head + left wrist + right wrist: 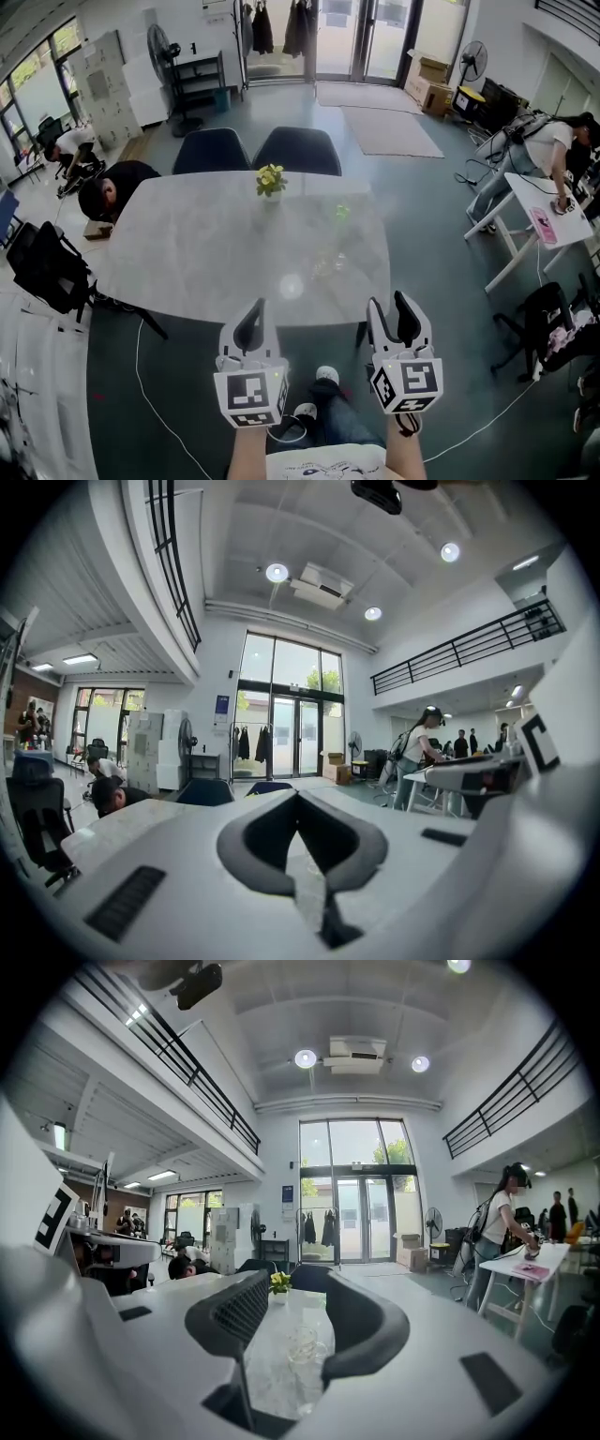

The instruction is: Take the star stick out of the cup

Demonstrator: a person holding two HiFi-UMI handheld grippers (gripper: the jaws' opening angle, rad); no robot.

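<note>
On the table (187, 253), a cup (325, 262) stands nearer and right of the flower pot (271, 183); two chairs (211, 150) sit behind.

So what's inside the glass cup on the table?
A pale green-topped stick seems to stand in the glass cup, reaching above the rim. The clear glass is faint, so the stick's lower end and any other contents can't be made out.

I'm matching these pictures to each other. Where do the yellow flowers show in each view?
Head view: the yellow flowers stand at the middle of the far edge of the table.
Left gripper view: not in it.
Right gripper view: yellow flowers between the jaw tips, far down the table.
Shared landmark: the glass doors.
</note>
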